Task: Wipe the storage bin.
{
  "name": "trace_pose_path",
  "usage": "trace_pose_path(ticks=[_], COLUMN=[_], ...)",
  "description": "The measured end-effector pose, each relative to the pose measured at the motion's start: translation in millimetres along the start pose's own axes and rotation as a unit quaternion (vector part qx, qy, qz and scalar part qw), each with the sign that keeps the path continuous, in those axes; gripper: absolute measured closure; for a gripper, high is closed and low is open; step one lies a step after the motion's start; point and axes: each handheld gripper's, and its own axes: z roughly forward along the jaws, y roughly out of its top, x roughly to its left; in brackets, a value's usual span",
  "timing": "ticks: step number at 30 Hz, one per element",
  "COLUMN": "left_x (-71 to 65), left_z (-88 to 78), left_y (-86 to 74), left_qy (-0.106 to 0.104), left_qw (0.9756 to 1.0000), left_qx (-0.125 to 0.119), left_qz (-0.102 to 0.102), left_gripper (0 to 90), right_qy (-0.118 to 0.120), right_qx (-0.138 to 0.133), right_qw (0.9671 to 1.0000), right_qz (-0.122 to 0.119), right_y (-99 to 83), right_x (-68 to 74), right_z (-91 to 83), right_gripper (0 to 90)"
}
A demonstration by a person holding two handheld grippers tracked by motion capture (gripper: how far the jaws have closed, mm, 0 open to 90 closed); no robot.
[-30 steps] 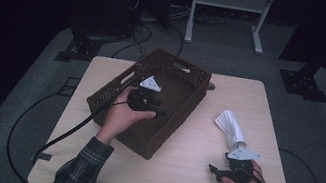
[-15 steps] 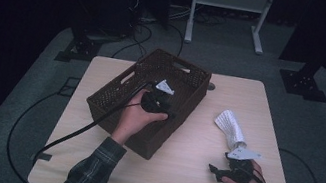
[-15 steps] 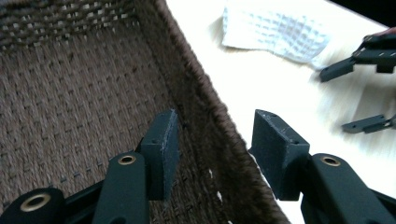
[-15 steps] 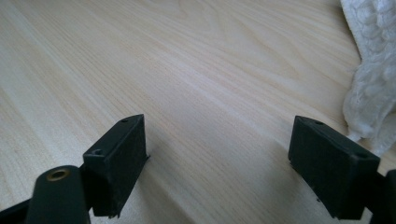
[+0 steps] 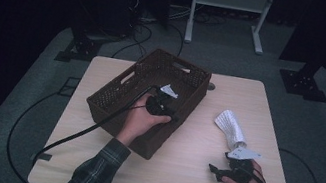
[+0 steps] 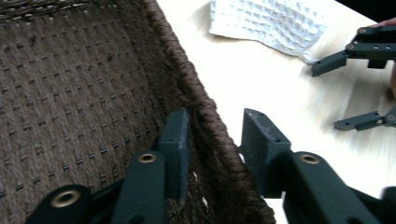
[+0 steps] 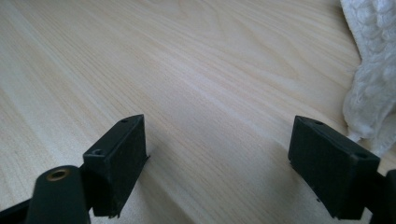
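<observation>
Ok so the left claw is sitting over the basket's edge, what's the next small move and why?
Probably close the left claw the rest of the way onto the basket wall. Its jaws straddle the woven rim, one inside, one outside, and have just been closing, but the outer one still shows a gap. The right claw rests open over the table, beside the white cloth.

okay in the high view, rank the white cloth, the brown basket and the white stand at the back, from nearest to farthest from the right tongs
1. White cloth: just beyond the right tongs, on the table's right side.
2. Brown basket: to their left, across bare tabletop.
3. White stand: on the floor behind the table.
</observation>
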Motion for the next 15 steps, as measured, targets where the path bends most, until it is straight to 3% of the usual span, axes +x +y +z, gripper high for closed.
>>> trace_pose_path(ticks=[4, 15], left_x=[-1.9, -9.4], left_z=[-0.9, -13.2], left_y=[-0.6, -6.4], left_qy=[0.0, 0.029], left_qw=[1.0, 0.9991], left_qx=[0.001, 0.028], left_qz=[0.001, 0.016], left_gripper=[68.2, 73.3], right_qy=[0.0, -0.001], right_qx=[0.0, 0.0], right_qw=[1.0, 1.0], right_qz=[-0.001, -0.002], right_y=[0.0, 0.0], right_x=[-0.1, 0.1], right_z=[0.1, 0.2], right_gripper=[18.3, 18.4])
